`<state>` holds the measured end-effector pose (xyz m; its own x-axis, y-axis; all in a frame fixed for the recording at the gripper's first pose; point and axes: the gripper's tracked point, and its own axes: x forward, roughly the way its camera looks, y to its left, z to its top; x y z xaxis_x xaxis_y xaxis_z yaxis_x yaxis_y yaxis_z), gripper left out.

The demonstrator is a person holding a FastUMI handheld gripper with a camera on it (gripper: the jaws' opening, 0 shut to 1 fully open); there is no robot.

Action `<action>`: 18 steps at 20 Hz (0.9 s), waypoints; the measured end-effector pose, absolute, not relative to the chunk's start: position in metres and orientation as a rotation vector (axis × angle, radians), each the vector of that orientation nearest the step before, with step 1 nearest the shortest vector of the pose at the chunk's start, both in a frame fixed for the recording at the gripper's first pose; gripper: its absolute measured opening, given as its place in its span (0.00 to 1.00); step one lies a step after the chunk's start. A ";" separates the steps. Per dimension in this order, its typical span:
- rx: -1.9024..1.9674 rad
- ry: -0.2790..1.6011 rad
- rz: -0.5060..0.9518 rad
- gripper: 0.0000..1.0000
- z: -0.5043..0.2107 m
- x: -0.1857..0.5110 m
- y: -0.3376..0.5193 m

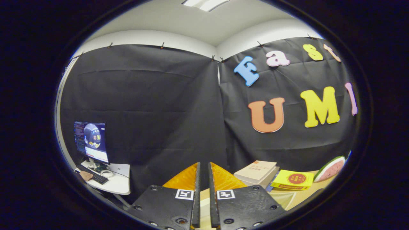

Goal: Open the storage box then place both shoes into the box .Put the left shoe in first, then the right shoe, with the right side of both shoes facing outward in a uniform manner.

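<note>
- Gripper [203, 166] is raised and looks out level across the booth toward the corner where two black cloth walls [153, 105] meet.
- Its two fingers stand nearly together, with only a narrow slit between the tips; nothing is held in the slit.
- Each finger carries a small square black-and-white marker [184, 194] near its base.
- Through the slit and below the fingers, a strip of pale table top [300, 196] shows.
- The storage box and the shoes cannot be made out here, so their position cannot be told.
- Just beyond the fingers on the right, a stack of books [255, 172] lies on the table, pale cover uppermost.
- Beside the stack, further right, lies a yellow booklet [292, 179] with a red round mark on its cover.
- Right of the booklet, a watermelon-slice ornament [330, 168] leans against the cloth wall, red face and green rind visible.
- Well off to the left, a lit monitor [92, 140] stands on a small white desk [118, 182].
- A person's hand [85, 175] rests on a dark keyboard [96, 177] in front of the monitor.
- Above the cloth, white wall and a ceiling light [206, 3] show.
</note>
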<state>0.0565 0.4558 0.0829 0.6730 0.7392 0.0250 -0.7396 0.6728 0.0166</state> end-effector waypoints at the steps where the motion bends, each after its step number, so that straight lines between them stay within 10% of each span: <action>1: 0.037 -0.006 0.798 0.15 0.082 0.063 0.438; 18: -0.054 0.154 0.215 0.93 0.009 0.103 0.076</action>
<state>0.1027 0.0759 0.0091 0.9653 0.2080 -0.1579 -0.2164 0.9756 -0.0373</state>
